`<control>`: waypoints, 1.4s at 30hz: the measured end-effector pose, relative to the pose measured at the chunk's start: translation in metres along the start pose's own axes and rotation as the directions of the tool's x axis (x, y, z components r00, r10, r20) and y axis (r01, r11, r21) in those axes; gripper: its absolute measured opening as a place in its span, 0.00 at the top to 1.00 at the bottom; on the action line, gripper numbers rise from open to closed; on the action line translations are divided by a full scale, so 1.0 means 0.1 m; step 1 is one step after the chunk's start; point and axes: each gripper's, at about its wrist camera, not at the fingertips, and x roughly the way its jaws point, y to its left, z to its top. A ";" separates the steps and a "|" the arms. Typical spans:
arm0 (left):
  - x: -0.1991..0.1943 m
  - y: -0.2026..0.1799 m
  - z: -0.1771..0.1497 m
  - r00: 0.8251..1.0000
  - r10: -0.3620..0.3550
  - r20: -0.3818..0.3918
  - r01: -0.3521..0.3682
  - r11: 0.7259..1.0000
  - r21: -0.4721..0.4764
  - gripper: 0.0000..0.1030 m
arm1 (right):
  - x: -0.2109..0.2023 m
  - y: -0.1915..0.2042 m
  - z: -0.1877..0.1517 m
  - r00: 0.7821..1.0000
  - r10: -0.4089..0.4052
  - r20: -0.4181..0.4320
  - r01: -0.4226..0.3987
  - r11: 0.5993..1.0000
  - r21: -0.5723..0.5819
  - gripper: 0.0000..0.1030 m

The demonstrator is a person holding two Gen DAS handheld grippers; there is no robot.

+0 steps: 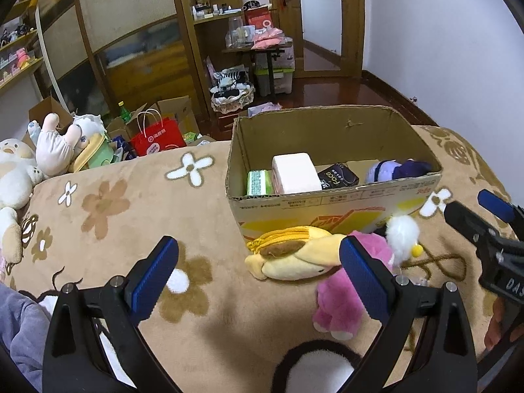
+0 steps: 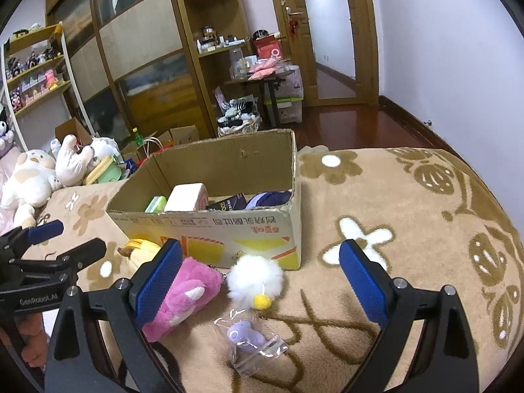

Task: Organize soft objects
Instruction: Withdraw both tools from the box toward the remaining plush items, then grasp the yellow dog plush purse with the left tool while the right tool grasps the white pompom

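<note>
Before one cardboard box (image 2: pixel 209 229), three plush toys (image 2: pixel 183 298); both tools (image 1: pixel 258 276) (image 2: pixel 260 280) wide open, empty.

Both wrist views are evenly lit by soft indoor light; exposure is moderate, with no blown-out areas. The pale wall (image 1: pixel 442 32) at the right of each view is the brightest surface. The dark polished wooden floor (image 2: pixel 353 124) carries a weak sheen near the doorway. On the tan flower-patterned plush blanket (image 1: pixel 131 203), shadows are soft-edged: a diffuse dark patch lies at the near edge in the left wrist view, and a narrow shadow runs along the base of the open brown cardboard box (image 1: pixel 327 203). Fisheye distortion is strong: door frames and shelf uprights bow outward, and black vignetting fills the corners. Centre detail is sharp; printed box lettering is legible. Distant shelf contents are soft.
</note>
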 end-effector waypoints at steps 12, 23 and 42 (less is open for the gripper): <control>0.35 -0.09 0.05 0.998 0.000 -0.056 0.001 1.000 0.014 0.05 | 0.30 -0.03 -0.06 0.998 -0.006 -0.067 0.006 1.000 0.013 0.02; 0.57 -0.18 0.03 0.995 -0.025 -0.097 0.028 0.999 0.027 0.05 | 0.57 -0.12 -0.10 0.991 -0.023 -0.129 0.030 0.998 0.054 0.02; 0.79 -0.19 -0.02 0.982 -0.106 -0.158 0.105 0.994 -0.017 0.05 | 0.96 -0.14 -0.23 0.969 0.011 -0.249 0.009 0.997 0.078 0.35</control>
